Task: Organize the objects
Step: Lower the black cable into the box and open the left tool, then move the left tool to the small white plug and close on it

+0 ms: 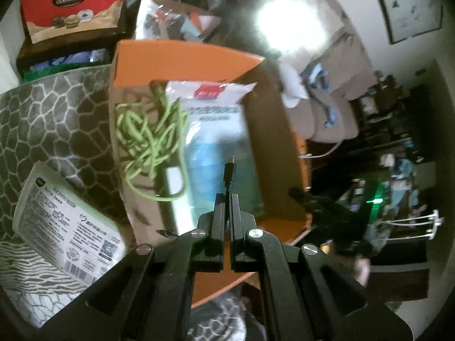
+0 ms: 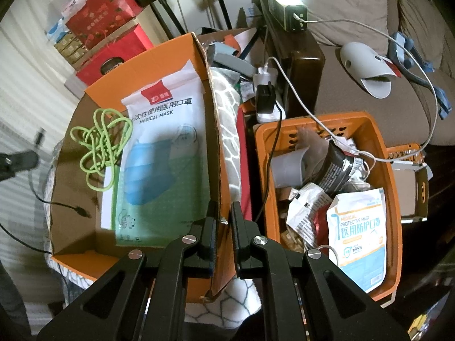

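Thin black cable (image 1: pixel 228 170), limp and light: your left gripper (image 1: pixel 227 199) clamps it behind the plug; right gripper (image 2: pixel 224 213) pinches the orange cardboard box (image 2: pixel 182 48) wall.

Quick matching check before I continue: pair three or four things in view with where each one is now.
1. black cable plug
2. tangled green cord
3. white medical mask pack
4. cardboard box wall

A. lying in the orange cardboard box
B. in the orange plastic basket
C. pinched by the left gripper
D. clamped by the right gripper

Pairs: 1-C, 2-A, 3-B, 4-D
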A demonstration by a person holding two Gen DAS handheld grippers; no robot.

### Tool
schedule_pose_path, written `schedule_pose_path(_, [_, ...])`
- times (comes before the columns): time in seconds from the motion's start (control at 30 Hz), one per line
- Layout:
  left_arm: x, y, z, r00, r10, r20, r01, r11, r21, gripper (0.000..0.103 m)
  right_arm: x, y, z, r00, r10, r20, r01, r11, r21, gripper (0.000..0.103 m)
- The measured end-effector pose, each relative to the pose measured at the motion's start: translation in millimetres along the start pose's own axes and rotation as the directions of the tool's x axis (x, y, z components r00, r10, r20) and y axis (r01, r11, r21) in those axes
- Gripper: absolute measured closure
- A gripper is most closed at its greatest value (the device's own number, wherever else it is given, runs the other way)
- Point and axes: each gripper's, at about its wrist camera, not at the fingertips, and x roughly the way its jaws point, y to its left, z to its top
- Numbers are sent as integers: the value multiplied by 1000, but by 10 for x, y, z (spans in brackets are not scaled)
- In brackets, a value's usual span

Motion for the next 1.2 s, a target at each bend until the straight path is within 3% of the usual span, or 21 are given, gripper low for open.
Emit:
schedule_pose_path(0.27, [222,-11,-115,982,187,2,-187,978,89,100,1,-2,-1,1000,1,0,-1,1000,0,95])
schedule_pose_path(0.3, [220,-12,-116,981,196,2,-196,976,94,98,1,-2,-1,1000,1,0,-1,1000,-1,95])
schedule_pose_path(0.33, [216,-11,-122,979,205,0,-204,974,97,90,1,-4,-1,1000,1,0,-1,1000,-1,95])
schedule_pose_path(0.37, [200,-4,-132,978,207,-1,-206,974,99,84,-1,-4,-1,1000,1,0,-1,1000,-1,95])
schedule_pose_path(0.43, [157,4,-141,980,196,5,-196,976,92,63,1,-5,-1,1000,2,0,-2,1000,0,95])
schedule_pose_path(0.53, [87,9,-138,980,198,23,-199,976,91,54,-1,-4,2,1000,5,0,-5,1000,4,95])
schedule_pose_path(0.9, [-253,133,-255,970,222,98,-234,964,126,32,0,-58,-4,999,34,4,-35,999,37,93])
schedule_pose_path(1.07, [-361,372,-337,956,271,114,-283,954,104,31,-2,-59,-9,999,37,6,-37,999,35,93])
schedule_pose_path(1.2, [-425,621,-384,956,275,106,-281,958,56,30,-38,-66,-10,999,39,17,-40,999,36,93])
